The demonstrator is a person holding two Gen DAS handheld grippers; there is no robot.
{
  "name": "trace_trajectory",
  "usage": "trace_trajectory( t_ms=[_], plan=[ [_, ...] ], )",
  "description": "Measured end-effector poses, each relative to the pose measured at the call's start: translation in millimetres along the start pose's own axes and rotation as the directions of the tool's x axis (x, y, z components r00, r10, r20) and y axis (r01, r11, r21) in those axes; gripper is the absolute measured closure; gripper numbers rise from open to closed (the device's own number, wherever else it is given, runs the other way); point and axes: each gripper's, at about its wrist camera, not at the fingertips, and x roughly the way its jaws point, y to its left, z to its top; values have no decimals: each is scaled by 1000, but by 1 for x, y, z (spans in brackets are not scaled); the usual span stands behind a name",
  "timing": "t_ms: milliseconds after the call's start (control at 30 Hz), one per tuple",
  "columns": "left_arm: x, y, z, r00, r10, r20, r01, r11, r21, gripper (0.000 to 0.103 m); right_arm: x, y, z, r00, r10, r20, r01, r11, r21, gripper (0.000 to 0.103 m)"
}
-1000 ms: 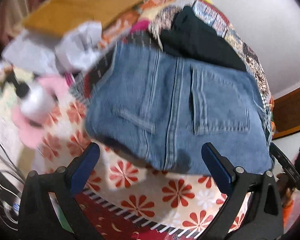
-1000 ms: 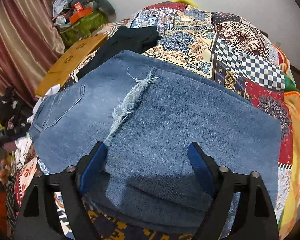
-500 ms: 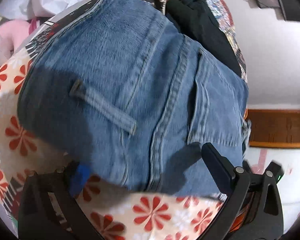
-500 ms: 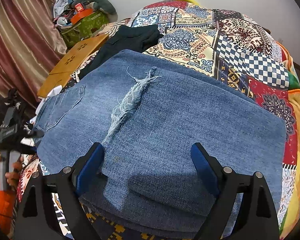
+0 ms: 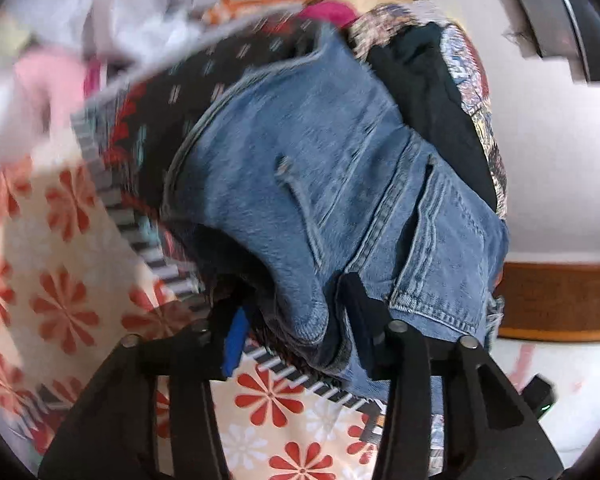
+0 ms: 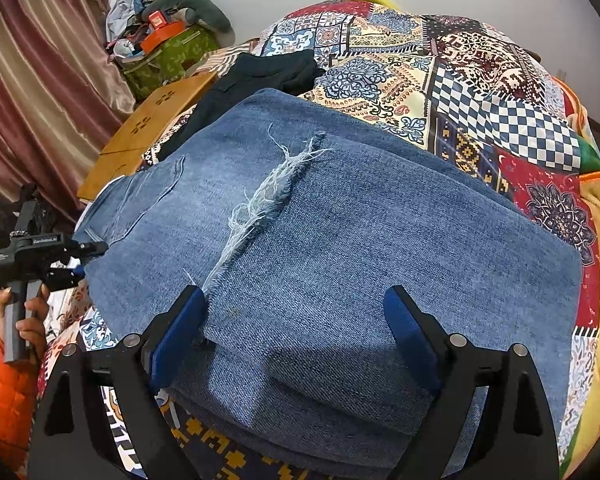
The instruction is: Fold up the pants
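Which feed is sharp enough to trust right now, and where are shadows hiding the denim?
Left wrist view: motion-blurred, worst at the upper left; the jeans stay readable, with dark shadow under the bunched fold at the left gripper. Right wrist view: sharp, evenly lit; the right gripper casts a soft shadow on the denim; fisheye bends the edges.

Soft, even indoor light fills both fisheye views, whose dark rounded corners bend the edges, as motion blur smears the left wrist picture, worst at upper left, while the right wrist picture stays sharp, the right gripper (image 6: 296,332) casting a shadow on the jeans (image 6: 340,240).
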Motion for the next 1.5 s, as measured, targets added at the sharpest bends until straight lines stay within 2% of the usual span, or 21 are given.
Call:
trace_trajectory(
  t_ms=[33,67,133,200,300,367,400,433,467,533,600,700,767,833,933,1033,1100,1200,1333,1400,1500],
  plan=[
    [6,4,0,999,-39,-32,38,999,-22,48,0,0,0,1000,0,1,0,1000,0,13],
    [11,9,-4,990,-114,-76,111,993,-50,47,0,0,0,1000,2,1,-2,1000,0,13],
    [16,7,-10,983,-160,-92,156,987,-49,40,0,-1,0,1000,5,2,-5,1000,2,13],
    [19,-3,-9,988,-126,-94,127,992,-1,39,1,0,1,1000,6,-1,-6,1000,1,11],
    [29,-15,5,993,-87,-84,89,996,23,39,3,3,3,1000,0,-11,0,1000,-17,9],
    [32,-21,13,996,-71,-54,73,997,40,39,4,5,2,1000,-12,-12,11,1000,-28,9],
    [33,-24,15,998,-54,-33,56,997,54,43,4,5,2,1000,-11,-11,10,999,-31,9],
    [31,-26,14,1000,-25,-8,25,997,69,56,3,5,2,1000,-6,-9,6,1000,-29,9],
    [30,-31,13,1000,16,25,-18,996,93,60,3,3,2,1000,0,-6,0,1000,-26,9],
    [29,-41,10,997,51,59,-59,988,146,71,2,1,2,1000,13,-3,-13,1000,-19,9],
    [22,-56,5,987,102,123,-128,967,222,80,2,1,3,1000,15,-3,-15,1000,-17,9],
    [9,-87,-8,952,178,248,-255,909,329,85,1,1,3,1000,7,-3,-7,1000,-20,10],
    [-8,-104,-16,926,192,324,-310,878,365,87,-4,-1,3,1000,9,6,-9,1000,-7,11],
    [-29,-114,-24,910,171,377,-322,864,387,87,-13,-7,0,1000,21,19,-21,999,24,11],
    [-67,-128,-38,879,126,460,-349,828,439,87,-31,-16,-8,999,-1,48,-1,999,46,11],
    [-90,-166,-61,832,78,550,-407,759,508,88,-55,-39,-24,995,-40,87,31,994,106,11],
    [-93,-194,-62,813,51,580,-426,731,533,88,-69,-54,-35,992,-69,105,52,987,152,11],
    [-101,-222,-73,817,14,577,-406,726,556,88,-85,-81,-56,982,-151,111,121,965,233,11],
    [-102,-259,-96,811,-40,584,-411,672,616,88,-85,-118,-81,966,-251,65,216,916,338,11],
    [-98,-283,-109,816,-70,573,-402,643,652,88,-74,-131,-91,971,-238,29,210,905,370,11],
    [-86,-313,-129,818,-105,565,-404,594,695,88,-62,-144,-103,990,-135,42,102,885,455,12]
  ],
)
